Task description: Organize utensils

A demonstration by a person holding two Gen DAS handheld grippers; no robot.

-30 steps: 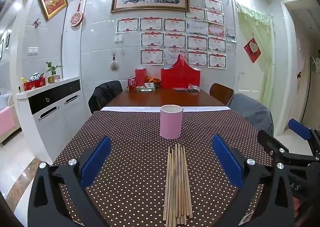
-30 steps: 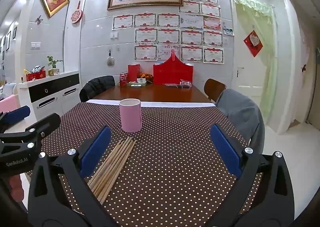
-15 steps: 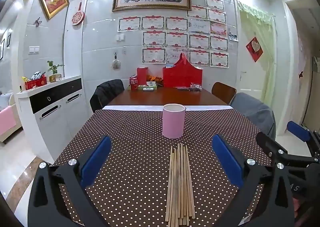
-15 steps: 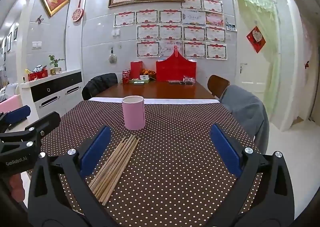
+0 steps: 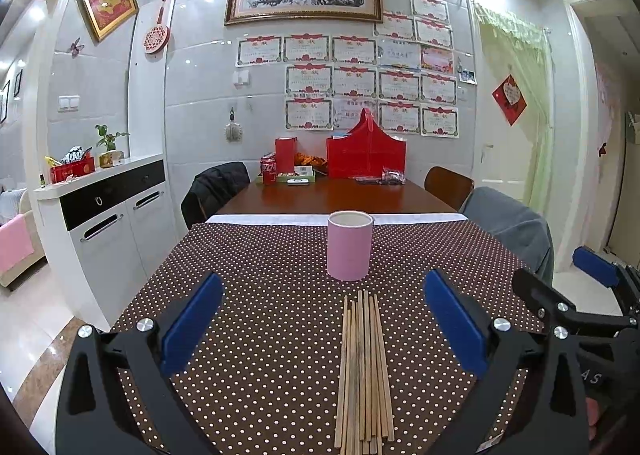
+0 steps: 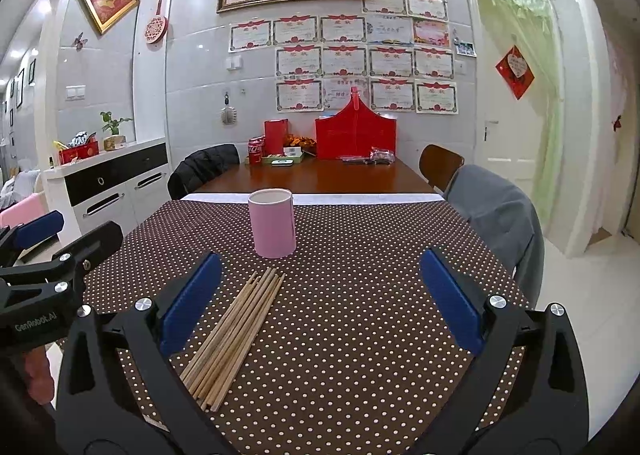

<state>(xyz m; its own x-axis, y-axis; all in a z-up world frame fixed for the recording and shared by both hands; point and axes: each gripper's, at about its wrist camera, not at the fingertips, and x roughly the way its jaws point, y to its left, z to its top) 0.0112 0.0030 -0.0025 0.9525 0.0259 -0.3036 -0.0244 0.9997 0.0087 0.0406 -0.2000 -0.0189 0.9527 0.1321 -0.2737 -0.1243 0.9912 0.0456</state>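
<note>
Left wrist view, left tongs (image 5: pixel 324 329): we see them spread wide, blue pads far apart, nothing held; they hang above the cloth with the chopsticks lying between the two fingers.
Right wrist view, right tongs (image 6: pixel 320 305): we find them spread just as wide and holding nothing; the chopstick bundle lies under and just inside the left finger (image 6: pixel 190 301).
Neighbours: we see the right tongs at the right edge of the left view (image 5: pixel 576 307), and the left tongs at the left edge of the right view (image 6: pixel 44 271).
Chopsticks (image 5: pixel 364 375): we count a flat bundle of pale wooden sticks, side by side on the cloth, near ends slightly uneven, far tips toward the cup; in the right view (image 6: pixel 236 335) they run on a slant.
Cup (image 5: pixel 350 245): pink, upright, mouth open, white inside; we place it just beyond the stick tips, apart from them.
Cloth (image 5: pixel 248 315): brown with white dots, white band at its far edge.
Table (image 5: pixel 340 197): bare reddish wood beyond the cloth; red boxes (image 5: pixel 366 153) and a can (image 5: pixel 268 169) at its far end.
Chairs: dark jacket on the left one (image 5: pixel 216 191), grey garment on the right one (image 5: pixel 508 229).
Sideboard (image 5: pixel 108 211): white, along the left wall.
</note>
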